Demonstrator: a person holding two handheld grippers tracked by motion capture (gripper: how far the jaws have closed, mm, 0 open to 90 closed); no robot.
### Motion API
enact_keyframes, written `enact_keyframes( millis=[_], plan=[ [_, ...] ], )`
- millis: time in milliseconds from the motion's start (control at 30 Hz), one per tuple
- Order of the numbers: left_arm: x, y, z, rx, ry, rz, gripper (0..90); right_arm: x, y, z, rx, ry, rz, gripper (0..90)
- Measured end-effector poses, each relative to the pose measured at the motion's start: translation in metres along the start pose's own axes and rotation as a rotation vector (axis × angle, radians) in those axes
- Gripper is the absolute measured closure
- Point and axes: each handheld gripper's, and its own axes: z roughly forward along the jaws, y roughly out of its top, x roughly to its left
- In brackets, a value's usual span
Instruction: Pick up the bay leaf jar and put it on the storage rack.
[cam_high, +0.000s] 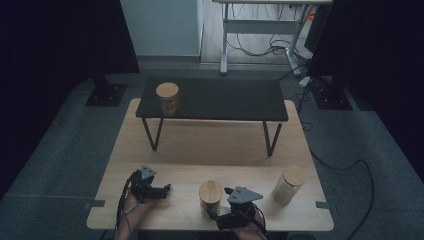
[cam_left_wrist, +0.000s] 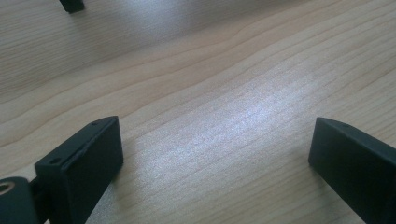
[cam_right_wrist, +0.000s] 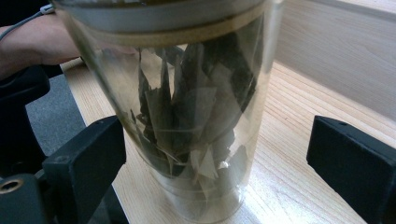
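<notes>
A clear glass jar (cam_right_wrist: 187, 116) with a wooden lid, full of dried leaves, stands upright on the wooden table (cam_high: 165, 150) near its front edge, also seen as the jar (cam_high: 211, 194) in the high view. My right gripper (cam_right_wrist: 215, 140) has its jaws on either side of the jar's lower half. The left jaw is close to the glass and the right jaw stands well off it, so the gripper is open. My left gripper (cam_left_wrist: 215, 140) rests low over bare table, open with nothing between its jaws, to the left of the jar as the left gripper (cam_high: 166, 190) shows from above.
A second lidded jar (cam_high: 288, 184) with pale contents stands at the front right. A third jar (cam_high: 168, 97) sits on the left end of a low black bench (cam_high: 225, 100) across the table's far half. A person's hand (cam_right_wrist: 42, 39) shows behind the jar.
</notes>
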Motion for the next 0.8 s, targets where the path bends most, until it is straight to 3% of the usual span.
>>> enact_keyframes(
  millis=[800],
  plan=[
    [0.0,0.0,0.0,0.0,0.0,-0.001,2.8,-0.001,-0.002,0.021,0.023,0.045,0.013,12.8]
  ],
)
